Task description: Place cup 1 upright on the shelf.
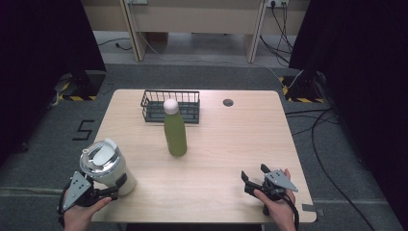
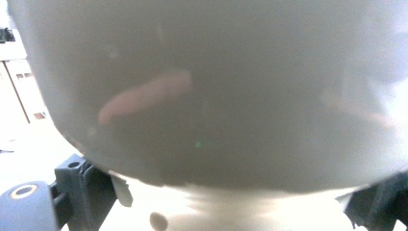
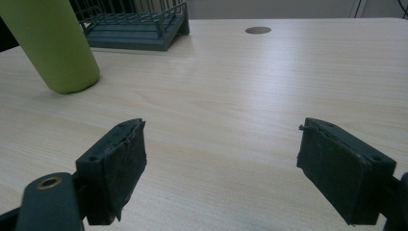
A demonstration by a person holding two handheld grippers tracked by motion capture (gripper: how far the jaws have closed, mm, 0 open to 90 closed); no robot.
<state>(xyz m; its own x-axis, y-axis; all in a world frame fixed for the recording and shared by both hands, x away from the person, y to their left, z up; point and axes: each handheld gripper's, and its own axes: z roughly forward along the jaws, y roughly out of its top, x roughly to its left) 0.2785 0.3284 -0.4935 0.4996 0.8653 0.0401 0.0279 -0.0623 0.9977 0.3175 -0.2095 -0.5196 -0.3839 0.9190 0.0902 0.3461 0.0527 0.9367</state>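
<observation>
The left gripper (image 1: 111,191) is clamped low on a cream tumbler (image 1: 109,169) at the table's (image 1: 231,144) near-left corner. In the left gripper view the tumbler's wall (image 2: 207,91) sits right against the camera, with a black jaw at each lower corner. The tumbler looks like a stiff, smooth-walled insulated cup with a silvery flip lid (image 1: 100,158). I judge it rigid and not fragile, but slick, top-heavy if full, and wide for these jaws. The present hold near the base is the narrower part, so it suits the jaws, though a tilt could let the cup slide. It stands close to the left and front edges, so any move is safest inward and upward.

At mid-table 1 green bottle (image 1: 175,129) with a white cap stands upright, well apart from the tumbler. Just behind it is a dark wire basket (image 1: 155,103), which looks empty. The wood between tumbler and bottle is bare, giving room to travel.

At the near right, the right gripper (image 3: 221,168) rests low over the table with its 2 jaws wide apart and nothing between them. Bare wood stretches ahead of it.
</observation>
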